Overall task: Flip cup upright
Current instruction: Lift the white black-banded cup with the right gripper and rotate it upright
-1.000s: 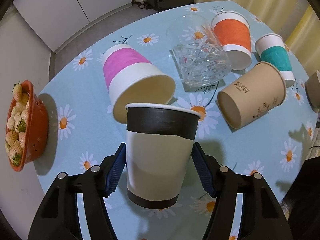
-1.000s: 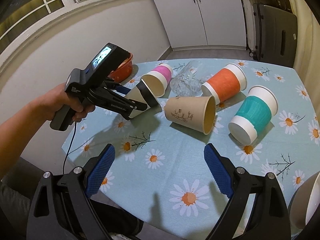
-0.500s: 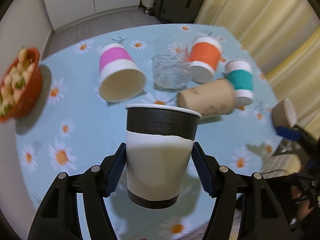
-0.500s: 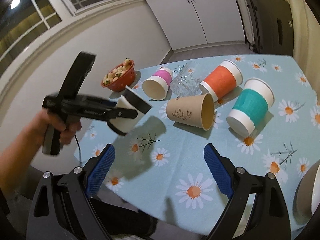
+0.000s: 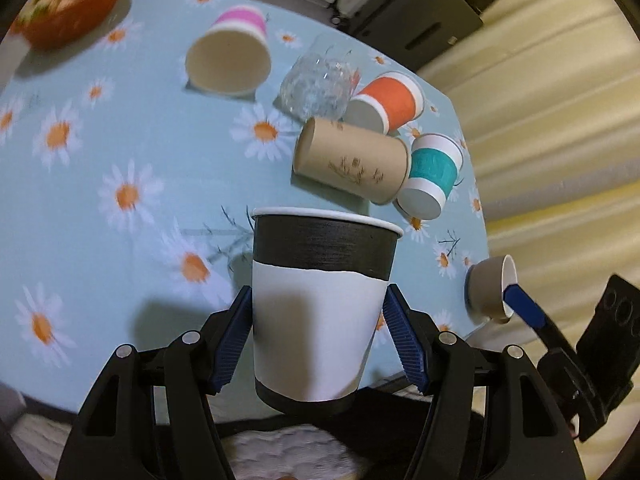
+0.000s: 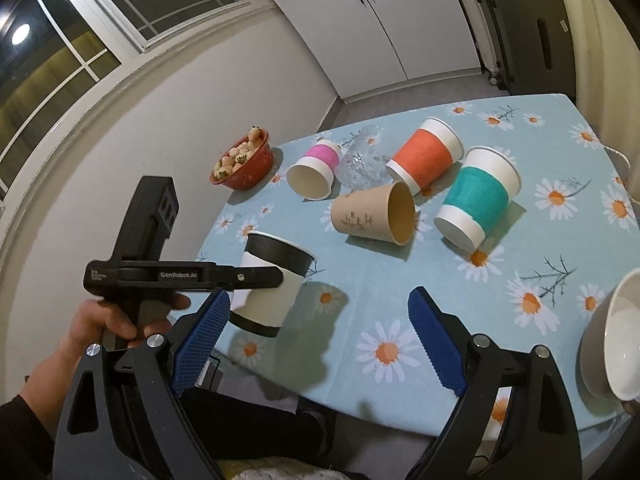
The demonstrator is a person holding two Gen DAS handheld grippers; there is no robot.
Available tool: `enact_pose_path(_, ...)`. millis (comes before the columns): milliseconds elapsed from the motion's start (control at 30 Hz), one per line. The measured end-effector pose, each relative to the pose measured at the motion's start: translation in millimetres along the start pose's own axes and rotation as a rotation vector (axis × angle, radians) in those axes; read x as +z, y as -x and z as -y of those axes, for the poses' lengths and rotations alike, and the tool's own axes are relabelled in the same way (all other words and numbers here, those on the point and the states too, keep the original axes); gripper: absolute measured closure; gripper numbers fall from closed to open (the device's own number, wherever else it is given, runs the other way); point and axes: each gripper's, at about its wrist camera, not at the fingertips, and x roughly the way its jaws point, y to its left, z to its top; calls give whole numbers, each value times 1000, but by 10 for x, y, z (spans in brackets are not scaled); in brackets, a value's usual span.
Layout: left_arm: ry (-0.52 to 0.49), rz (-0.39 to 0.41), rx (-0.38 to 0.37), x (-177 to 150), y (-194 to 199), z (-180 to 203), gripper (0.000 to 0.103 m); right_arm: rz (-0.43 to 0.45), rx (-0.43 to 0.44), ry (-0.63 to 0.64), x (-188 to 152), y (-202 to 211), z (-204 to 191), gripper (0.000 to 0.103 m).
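My left gripper (image 5: 320,340) is shut on a black-and-white paper cup (image 5: 320,304). It holds the cup nearly upright, rim up, above the near edge of the daisy tablecloth (image 5: 100,152). The right wrist view shows the same cup (image 6: 272,280) in the air, tilted slightly, with the left gripper (image 6: 256,278) around its middle. My right gripper (image 6: 316,344) is open and empty over the table's near edge.
On their sides lie a pink cup (image 6: 314,168), a clear glass (image 6: 362,160), an orange cup (image 6: 426,154), a teal cup (image 6: 476,198) and a brown cup (image 6: 374,214). A red bowl of strawberries (image 6: 242,160) stands far left. A grey bowl (image 6: 612,336) is near right.
My left gripper has swung the black-and-white cup towards the table's near edge and turned it more upright. The right gripper has stayed open and barely moved.
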Motion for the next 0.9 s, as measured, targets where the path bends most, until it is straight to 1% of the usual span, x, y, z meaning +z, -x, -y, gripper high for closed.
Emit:
enact_pose_path(200,62,-6,-1,-172,-231,88,39,-33,16,-25,-110,-3,52,13)
enact_pose_path(300,77,-5,9,-224,-336,129,39,-39,22,-42,-145,8,89,13)
enact_pose_path(500,106,-15,19,-242,-485,154,39,-53,28,-56,-209,40,152,13)
enact_pose_path(533,104,-15,29,-241,-505,163,39,-55,29,-58,-223,41,162,13)
enact_pose_path(700,110,5,88,-231,-513,146,39,-72,29,-62,-262,19,181,13)
enact_pose_path(800,97,15,102,-231,-484,137,37,-77,35,-65,-284,11,175,13)
enact_pose_path(833,95,19,102,-234,-460,130,35,-78,38,-66,-289,6,169,13)
enact_pose_path(900,90,20,102,-240,-435,118,33,-82,41,-67,-286,-10,160,13)
